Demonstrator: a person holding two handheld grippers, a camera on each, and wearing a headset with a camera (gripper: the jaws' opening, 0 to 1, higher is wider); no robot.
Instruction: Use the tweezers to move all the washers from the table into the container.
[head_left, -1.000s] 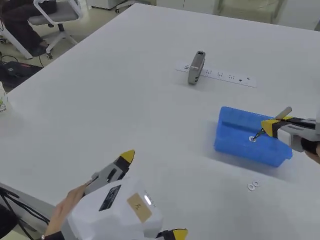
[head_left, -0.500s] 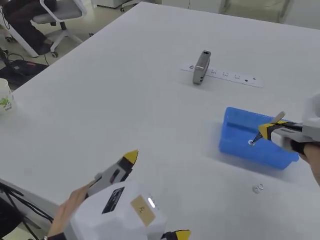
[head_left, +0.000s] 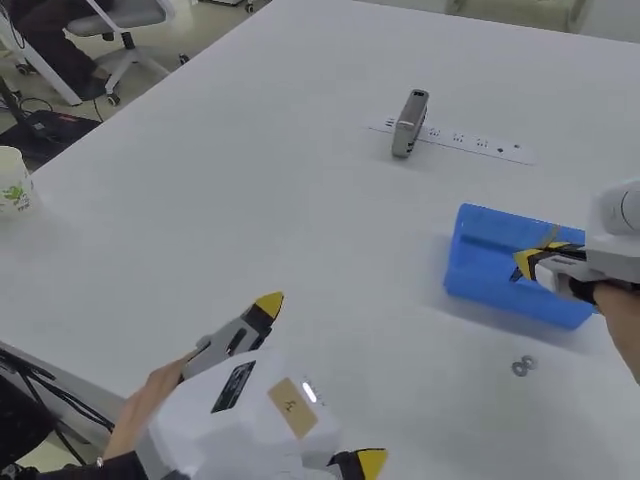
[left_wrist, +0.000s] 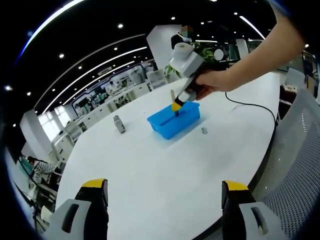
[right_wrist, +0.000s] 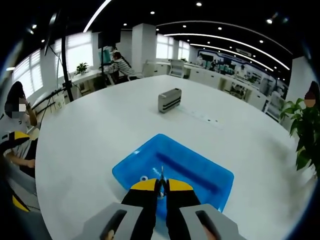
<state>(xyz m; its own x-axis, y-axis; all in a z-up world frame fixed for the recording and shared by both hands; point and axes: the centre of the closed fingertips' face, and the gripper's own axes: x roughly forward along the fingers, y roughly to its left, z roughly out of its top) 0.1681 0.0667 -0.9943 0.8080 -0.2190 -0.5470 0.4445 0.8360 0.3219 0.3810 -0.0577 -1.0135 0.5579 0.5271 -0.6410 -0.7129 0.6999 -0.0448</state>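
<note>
Nearest the person, the left hand-held gripper sits low over the near edge of the white tabletop. It is released: its yellow-tipped jaws are spread wide with nothing between them, as its own view confirms. A hand grips its white body from the left.

Further out and to the right, two small washers lie touching each other on the bare tabletop, just in front of the blue container. The left gripper view shows them too, on the near side of the container.

The right hand-held gripper reaches in from the right, above the container. It is clenched on the tweezers: the jaws are pressed together around the thin metal, and the tips point down into the container. One washer lies on the container floor, just beside the tweezer tips. Whether the tips hold anything cannot be told.

Beyond the container, well apart from it, a small grey device stands on its edge on a white power strip. At the far left a paper cup rests near the tabletop's edge, and an office chair stands on the floor behind it.
</note>
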